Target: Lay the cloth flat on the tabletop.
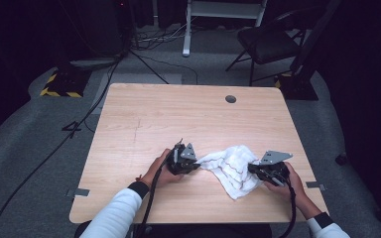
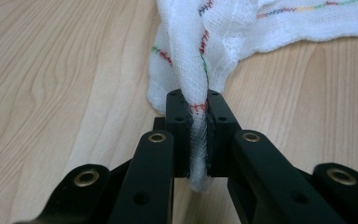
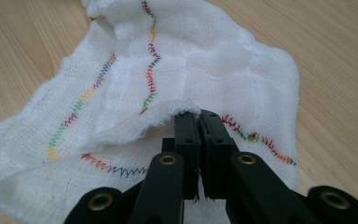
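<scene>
Work surface: a light wooden tabletop (image 1: 144,119) is carrying the cloth and both grippers; a round cable hole (image 1: 230,98) is sitting near its far edge, right of centre.
Item handled: a white gauze cloth (image 1: 231,169) with wavy multicoloured stitching is lying rumpled on the tabletop, in the near half and right of centre, closer to the near edge than to the far one.
Left gripper: the left gripper (image 1: 194,165) is lying low at the cloth's left end, held in the person's left hand (image 1: 159,171). In the left gripper view its jaws are standing nearly together and are pinching a gathered fold of the cloth (image 2: 200,70), which is running between the pads (image 2: 179,122) and poking out behind them.
Right gripper: the right gripper (image 1: 252,168) is meeting the cloth's right side, held in the person's right hand (image 1: 286,182). In the right gripper view its jaws are closed on a thin frayed edge of the cloth (image 3: 177,70), and that edge is lifting slightly off the layer below.
Cloth condition: the portion between the two grippers is slack and creased, resting on the wood.
Surroundings: a black folding chair (image 1: 270,42) is standing on the grey floor beyond the far right corner of the tabletop.
</scene>
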`<state>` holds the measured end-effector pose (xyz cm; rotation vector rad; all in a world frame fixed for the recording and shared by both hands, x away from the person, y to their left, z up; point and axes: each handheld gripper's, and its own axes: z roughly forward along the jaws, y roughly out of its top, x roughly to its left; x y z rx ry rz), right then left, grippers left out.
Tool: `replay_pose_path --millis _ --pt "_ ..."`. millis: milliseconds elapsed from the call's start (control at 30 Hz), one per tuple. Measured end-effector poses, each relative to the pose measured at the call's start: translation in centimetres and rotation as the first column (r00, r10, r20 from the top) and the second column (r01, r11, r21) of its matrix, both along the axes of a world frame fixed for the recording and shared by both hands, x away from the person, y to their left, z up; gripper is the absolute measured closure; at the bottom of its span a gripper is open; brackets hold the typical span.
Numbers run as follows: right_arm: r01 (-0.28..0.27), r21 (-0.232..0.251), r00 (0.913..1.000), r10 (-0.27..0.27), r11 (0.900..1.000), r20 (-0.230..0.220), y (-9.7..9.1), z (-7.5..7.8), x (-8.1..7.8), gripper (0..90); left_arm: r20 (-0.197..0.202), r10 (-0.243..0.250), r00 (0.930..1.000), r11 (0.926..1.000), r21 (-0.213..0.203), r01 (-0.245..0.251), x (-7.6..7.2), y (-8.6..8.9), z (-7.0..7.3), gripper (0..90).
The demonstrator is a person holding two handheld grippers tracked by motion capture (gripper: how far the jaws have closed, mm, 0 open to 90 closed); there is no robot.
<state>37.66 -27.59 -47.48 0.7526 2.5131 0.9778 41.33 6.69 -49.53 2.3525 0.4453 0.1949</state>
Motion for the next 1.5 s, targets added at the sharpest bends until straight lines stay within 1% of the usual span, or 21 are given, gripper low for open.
replay_pose_path --millis 133,200,300,400,600,667,733,800,867,900,967,1000,1100,1133,1200,1267,1333,1367,1400,1433,1500 --pt "-0.015 -0.018 0.9999 0.015 0.9997 0.004 0.7 -0.3 0.5 87.4 -0.009 0.019 0.9998 0.9998 0.011 -0.019 0.3 1.5 0.1 83.2" --pt "-0.021 -0.012 0.9998 0.021 0.9997 0.002 1.1 -0.4 0.8 87.5 -0.010 0.034 0.9994 0.9993 0.013 -0.034 0.3 2.2 0.2 83.3" --pt "-0.032 0.003 0.9994 0.032 0.9995 -0.016 1.8 -0.5 1.3 87.7 -0.016 0.046 0.9988 0.9987 0.020 -0.046 0.3 3.3 0.2 83.3" --pt "-0.047 -0.007 0.9988 0.047 0.9989 -0.014 2.9 -0.6 1.6 87.7 -0.010 0.062 0.9981 0.9977 0.030 -0.061 0.1 4.1 0.3 83.3" --pt "-0.087 -0.008 0.9961 0.087 0.9962 -0.015 5.3 -0.7 1.9 87.7 -0.021 0.090 0.9957 0.9955 0.030 -0.089 -0.4 5.8 0.5 83.3" --pt "-0.104 -0.008 0.9944 0.104 0.9945 -0.019 6.0 -0.7 1.7 87.6 -0.028 0.110 0.9935 0.9939 0.008 -0.110 -0.7 6.7 0.7 83.3" --pt "-0.116 -0.006 0.9931 0.116 0.9933 -0.022 6.3 -0.6 1.4 84.2 -0.024 0.122 0.9922 0.9924 -0.010 -0.123 -0.9 7.5 0.9 83.3" --pt "-0.124 0.006 0.9918 0.124 0.9923 -0.031 6.3 -0.5 1.0 75.9 -0.030 0.123 0.9920 0.9923 -0.015 -0.123 -1.3 8.0 0.9 83.3" --pt "-0.159 0.023 0.9865 0.159 0.9871 -0.036 6.2 -0.2 0.6 64.9 -0.021 0.115 0.9932 0.9933 -0.008 -0.115 -1.7 8.1 0.9 83.3" --pt "-0.175 0.031 0.9838 0.176 0.9840 -0.034 6.0 0.0 0.3 62.2 -0.021 0.113 0.9933 0.9935 -0.006 -0.113 -1.9 8.0 1.0 83.3" --pt "-0.200 0.042 0.9794 0.201 0.9789 -0.018 5.8 0.4 -0.3 54.7 -0.014 0.104 0.9945 0.9943 -0.021 -0.104 -2.1 7.9 1.2 83.3" --pt "-0.208 0.037 0.9781 0.208 0.9775 -0.006 5.7 0.6 -0.6 50.9 -0.012 0.102 0.9947 0.9944 -0.027 -0.103 -2.1 7.8 1.3 83.3" --pt "-0.238 0.044 0.9713 0.237 0.9703 0.021 5.8 1.1 -1.2 44.6 -0.004 0.096 0.9954 0.9947 -0.036 -0.096 -2.1 7.5 1.5 83.2" --pt "-0.241 0.042 0.9704 0.239 0.9697 0.031 5.9 1.2 -1.3 43.0 -0.007 0.098 0.9952 0.9944 -0.039 -0.098 -2.1 7.4 1.6 83.2" --pt "-0.245 0.045 0.9694 0.243 0.9686 0.032 6.1 1.2 -1.3 38.6 -0.004 0.098 0.9952 0.9944 -0.040 -0.098 -2.0 7.1 1.5 83.2" --pt "-0.239 0.037 0.9708 0.238 0.9703 0.031 6.5 1.0 -1.2 37.8 -0.006 0.096 0.9954 0.9944 -0.043 -0.096 -1.9 6.8 1.5 83.1" --pt "-0.248 0.024 0.9684 0.247 0.9685 0.032 7.0 0.8 -1.2 38.2 -0.004 0.092 0.9958 0.9949 -0.043 -0.092 -1.9 6.4 1.4 83.1" --pt "-0.244 0.006 0.9691 0.244 0.9697 0.037 7.2 0.7 -1.1 39.0 -0.005 0.089 0.9960 0.9950 -0.044 -0.090 -1.9 6.3 1.4 83.0" --pt "-0.241 -0.010 0.9699 0.241 0.9706 0.037 7.5 0.5 -1.1 41.4 -0.003 0.084 0.9964 0.9956 -0.041 -0.084 -1.8 6.1 1.4 83.0" --pt "-0.241 -0.025 0.9697 0.242 0.9702 0.036 7.7 0.3 -1.0 46.9 -0.001 0.082 0.9966 0.9959 -0.039 -0.082 -1.9 6.0 1.4 83.0" --pt "-0.211 -0.063 0.9757 0.214 0.9755 0.048 8.0 -0.1 -0.8 56.4 0.001 0.080 0.9968 0.9961 -0.037 -0.080 -1.9 6.0 1.4 82.9"
